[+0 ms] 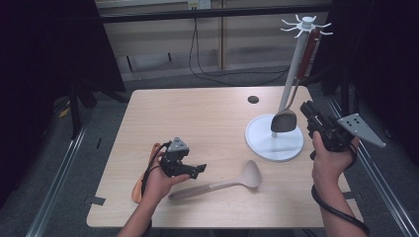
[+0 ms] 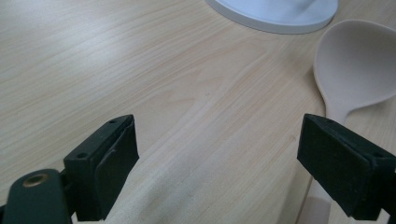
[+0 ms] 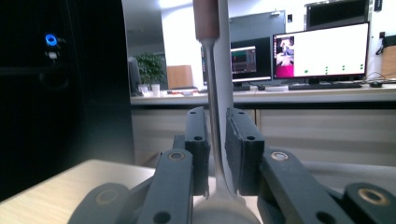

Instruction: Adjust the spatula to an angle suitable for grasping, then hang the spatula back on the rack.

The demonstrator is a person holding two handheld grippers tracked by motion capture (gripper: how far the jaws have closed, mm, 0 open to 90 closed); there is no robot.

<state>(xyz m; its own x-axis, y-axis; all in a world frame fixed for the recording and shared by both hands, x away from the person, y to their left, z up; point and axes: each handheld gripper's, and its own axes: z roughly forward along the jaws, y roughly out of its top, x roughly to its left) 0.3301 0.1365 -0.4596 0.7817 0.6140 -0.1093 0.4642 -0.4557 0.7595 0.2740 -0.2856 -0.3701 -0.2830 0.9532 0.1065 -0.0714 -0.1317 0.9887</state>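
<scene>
A spatula [image 1: 283, 121] with a brown handle, metal shaft and dark blade hangs from the hooks of a white stand [image 1: 274, 145] at the table's right. My right gripper [image 1: 305, 107] is level with it, just to its right. In the right gripper view the shaft [image 3: 211, 93] runs up through the narrow gap of that gripper [image 3: 215, 149], and a thin slit shows beside it, so the pads do not clamp it. A beige ladle [image 1: 249, 175] lies on the table in front of the stand. My left gripper [image 1: 195, 170] hovers open beside the ladle's handle; its jaws [image 2: 217, 163] stand wide, and the ladle [image 2: 350, 65] lies by the right one.
The wooden table [image 1: 197, 113] has a small round hole [image 1: 253, 99] near its far edge. An orange utensil [image 1: 137, 190] lies under the left hand near the front left. Cables hang against the back wall. Monitors on a desk show far off in the right gripper view.
</scene>
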